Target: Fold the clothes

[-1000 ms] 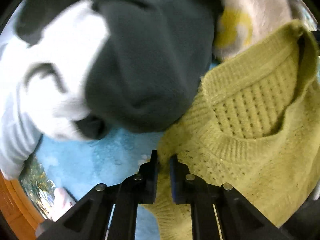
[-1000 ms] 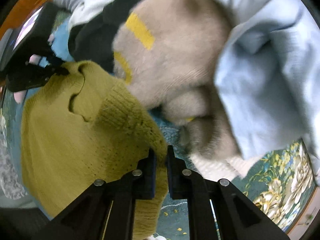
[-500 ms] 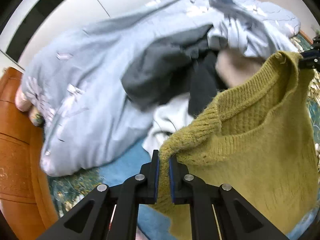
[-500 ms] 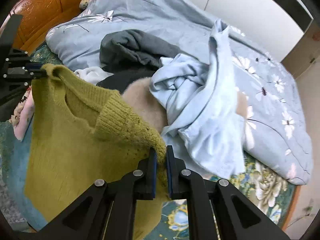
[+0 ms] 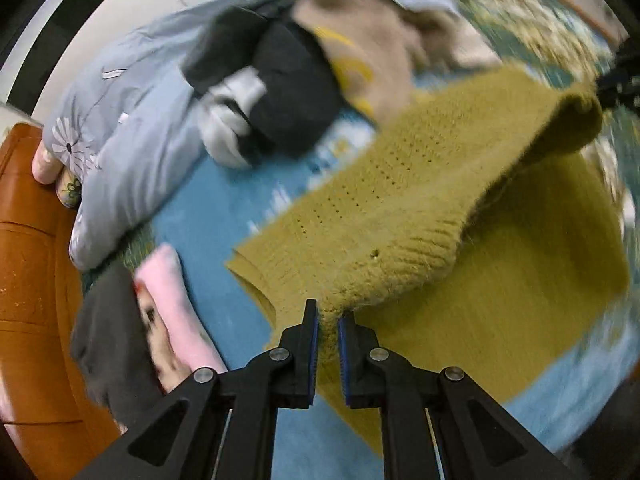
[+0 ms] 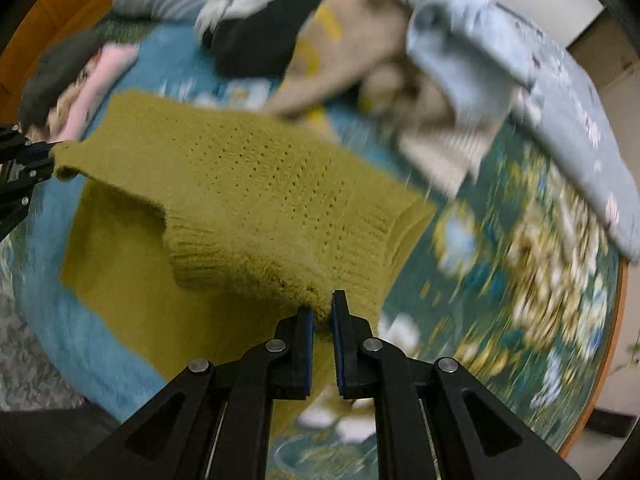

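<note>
Left gripper [image 5: 328,322] and right gripper [image 6: 319,314] each pinch a shoulder of the olive knit sweater [image 5: 420,184], its lower half draped on the blue blanket [image 5: 200,208]. Folding barely begun; unfolded clothes pile [image 6: 320,40] waits beyond.

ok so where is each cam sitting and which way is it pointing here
Left wrist: sits on the left gripper, looking along its fingers over the olive sweater toward the clothes pile; the right gripper shows at the far right edge.
Right wrist: sits on the right gripper, looking across the same sweater; the left gripper shows at the left edge.
Shared: sweater, clothes pile, blue bedcover.
</note>
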Available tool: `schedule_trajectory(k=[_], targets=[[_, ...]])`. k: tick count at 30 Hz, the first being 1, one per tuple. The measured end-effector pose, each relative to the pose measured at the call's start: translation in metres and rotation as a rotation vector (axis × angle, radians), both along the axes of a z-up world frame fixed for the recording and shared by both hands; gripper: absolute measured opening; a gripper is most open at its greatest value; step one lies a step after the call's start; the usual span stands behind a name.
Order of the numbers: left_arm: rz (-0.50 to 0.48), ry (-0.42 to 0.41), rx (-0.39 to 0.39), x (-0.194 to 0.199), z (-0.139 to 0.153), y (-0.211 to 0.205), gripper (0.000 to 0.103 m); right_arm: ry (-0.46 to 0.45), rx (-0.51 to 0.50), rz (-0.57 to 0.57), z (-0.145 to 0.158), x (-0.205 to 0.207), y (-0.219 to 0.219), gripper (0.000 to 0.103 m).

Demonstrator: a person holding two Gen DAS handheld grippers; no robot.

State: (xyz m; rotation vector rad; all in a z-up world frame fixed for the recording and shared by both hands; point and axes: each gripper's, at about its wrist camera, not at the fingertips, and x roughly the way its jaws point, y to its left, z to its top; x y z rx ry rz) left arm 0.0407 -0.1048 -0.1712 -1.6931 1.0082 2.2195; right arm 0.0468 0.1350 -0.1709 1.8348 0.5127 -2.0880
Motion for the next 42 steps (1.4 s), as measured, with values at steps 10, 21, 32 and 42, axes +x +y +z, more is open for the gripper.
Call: schedule_trajectory(k=[10, 21, 32, 42], targets=[[0.197, -0.16, 0.022, 0.059, -0.057, -0.006, 0.012, -0.162, 0.038, -0.095, -0.054, 0.073, 0.002, 0.009], [0.393, -0.306, 0.034, 0.082, -0.083, -0.026, 0.016, -0.237, 0.037, -0.156, -0.068, 0.096, 0.018, 0.018], [0.945, -0.314, 0.474, 0.081, -0.059, -0.076, 0.06, -0.316, -0.455, -0.863, -0.079, 0.11, 0.142, 0.072], [0.817, -0.41, 0.441, 0.049, -0.096, 0.01, 0.06, -0.349, -0.538, -0.938, -0.117, 0.098, 0.156, 0.072]])
